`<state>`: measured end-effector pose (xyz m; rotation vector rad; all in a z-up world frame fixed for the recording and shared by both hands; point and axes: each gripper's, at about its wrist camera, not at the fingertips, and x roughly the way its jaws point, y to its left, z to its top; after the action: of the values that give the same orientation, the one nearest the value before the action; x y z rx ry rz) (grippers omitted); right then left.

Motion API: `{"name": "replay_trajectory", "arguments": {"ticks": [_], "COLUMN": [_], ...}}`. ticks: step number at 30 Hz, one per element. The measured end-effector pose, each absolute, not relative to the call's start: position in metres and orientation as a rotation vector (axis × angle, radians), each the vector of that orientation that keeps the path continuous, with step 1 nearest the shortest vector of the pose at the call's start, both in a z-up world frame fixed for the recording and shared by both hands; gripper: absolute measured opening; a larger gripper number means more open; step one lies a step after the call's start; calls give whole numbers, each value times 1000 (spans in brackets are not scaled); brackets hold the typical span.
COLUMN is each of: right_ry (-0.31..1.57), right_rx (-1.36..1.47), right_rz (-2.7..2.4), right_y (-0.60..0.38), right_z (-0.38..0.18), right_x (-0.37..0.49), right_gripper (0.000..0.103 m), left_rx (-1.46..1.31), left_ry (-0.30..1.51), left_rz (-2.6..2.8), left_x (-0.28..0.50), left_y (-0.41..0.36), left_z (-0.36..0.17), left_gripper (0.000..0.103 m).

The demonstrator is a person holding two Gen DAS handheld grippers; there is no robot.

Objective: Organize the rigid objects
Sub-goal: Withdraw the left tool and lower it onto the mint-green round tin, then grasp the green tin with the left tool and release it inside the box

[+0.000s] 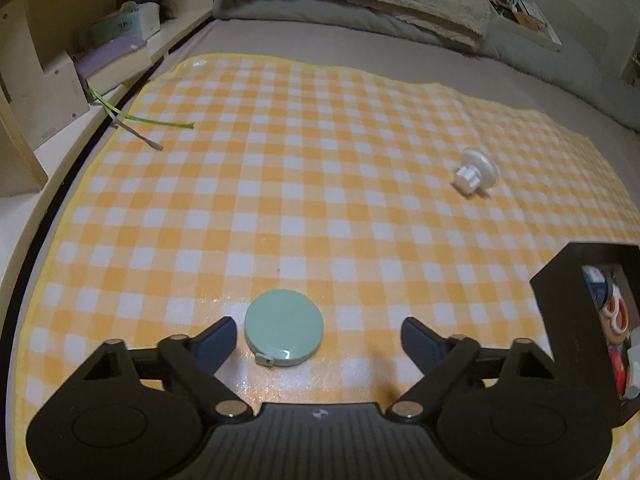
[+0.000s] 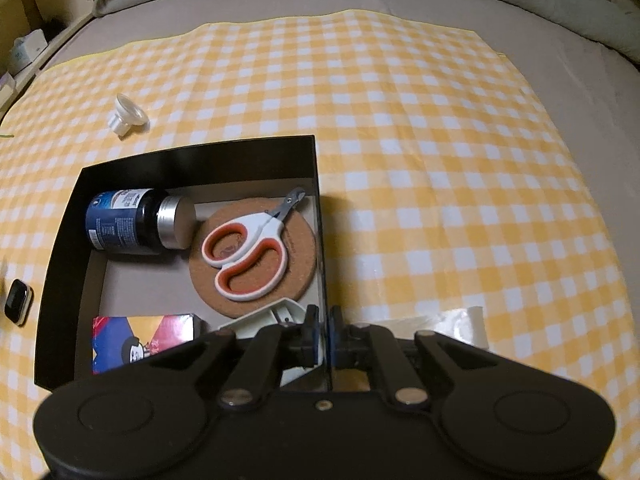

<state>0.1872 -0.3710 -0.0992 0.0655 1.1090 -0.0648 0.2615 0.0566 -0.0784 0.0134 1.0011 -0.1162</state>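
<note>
Green round tape measure [image 1: 284,327] lies on checked cloth [image 1: 320,160] between spread left gripper [image 1: 318,338] jaws, untouched; right gripper [image 2: 323,334] pinches black box [image 2: 320,216] wall.

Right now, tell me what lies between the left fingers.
The left wrist view shows the green round case on the checked cloth, nearer one finger of the open left gripper, untouched.

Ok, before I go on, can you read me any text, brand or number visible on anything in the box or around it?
Nothing reads clearly.
Dark blue bottle lying in the black box: label print too small and blurred.
Red and blue packet with a cartoon figure: its characters are not legible.
Pale carton on the side shelf: faint lettering, unreadable.
Cork coaster, scissors, green tape measure: no text legible.
</note>
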Motion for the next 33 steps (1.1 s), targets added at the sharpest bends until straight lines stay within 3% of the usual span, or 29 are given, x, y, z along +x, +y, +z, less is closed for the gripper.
{"name": "replay_trajectory", "arguments": {"ticks": [3,11,24,33], "right_ry": [1112,1113,1114,1114], "right_rx": [57,48,41,43], "right_rz": [-65,-63,-60,-61], "right_y": [-368,-365,-366,-365], "right_z": [-99,-100,-100,-100], "right_x": [189,189,187,187], "right_gripper": [10,13,13,12], "left_rx": [43,62,33,-6], "left_ry": [1020,1033,1005,952], "left_rz": [-112,-98,-108,-357], "left_x": [263,271,272,256], "left_y": [55,62,57,-12], "left_z": [-84,-98,-92,-63], "left_gripper": [79,50,50,50]}}
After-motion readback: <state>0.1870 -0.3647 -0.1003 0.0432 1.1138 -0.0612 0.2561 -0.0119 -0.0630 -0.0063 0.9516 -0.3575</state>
